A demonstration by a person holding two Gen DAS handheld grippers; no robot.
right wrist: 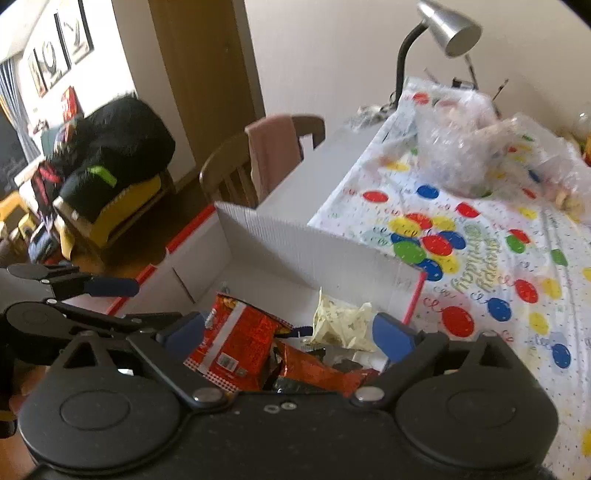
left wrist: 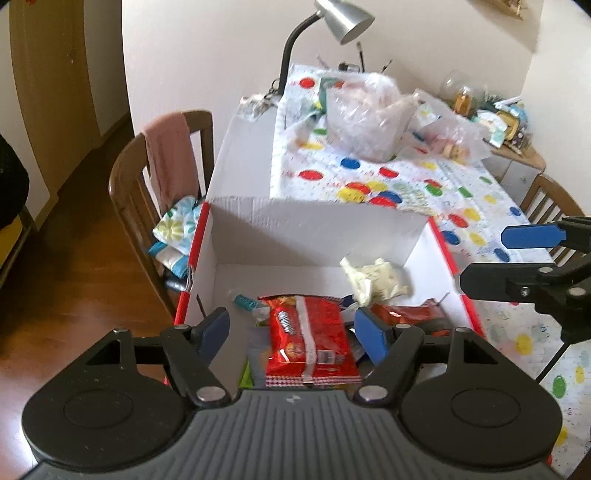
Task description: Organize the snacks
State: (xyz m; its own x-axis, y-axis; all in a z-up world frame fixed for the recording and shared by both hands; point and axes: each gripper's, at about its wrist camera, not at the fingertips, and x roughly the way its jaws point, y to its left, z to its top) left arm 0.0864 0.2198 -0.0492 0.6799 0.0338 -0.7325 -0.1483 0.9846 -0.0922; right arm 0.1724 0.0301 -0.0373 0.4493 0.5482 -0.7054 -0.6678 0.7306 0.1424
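- Left wrist view: the left claw point(left wrist: 293, 328) is spread wide and grasps nothing; it hangs over the near end of the white box point(left wrist: 314, 225), its blue pads on either side of the red snack packet point(left wrist: 308, 339) but not touching it.
- Right wrist view: the right claw point(right wrist: 295, 332) is likewise released and empty, poised above the same box from the other side, with the packets showing between its pads.
- The red snack packet lies flat on top of the pile in the box, seam upward. It looks like thin foil film around a light, puffy filling, so I judge it light, slick and easy to crush.
- Best hold, I think, is across the crimped end seal or the raised middle seam, where the film is doubled and stiff; a pinch on the belly would likely slide off or break the contents.
- Beside it sits a crumpled orange-red wrapper point(right wrist: 314, 369), already creased, which should give the pads more purchase.
- Farther in lies a pale crumpled wrapper point(left wrist: 375, 280), soft and nearly weightless; any fold would do.
- A small teal item point(left wrist: 245, 302) rests on the box floor; too small to identify.
- Beyond the box, the surface point(left wrist: 480, 206) wears a spotted party cloth and carries clear plastic bags point(left wrist: 369, 114) and a silver lamp point(left wrist: 343, 18).
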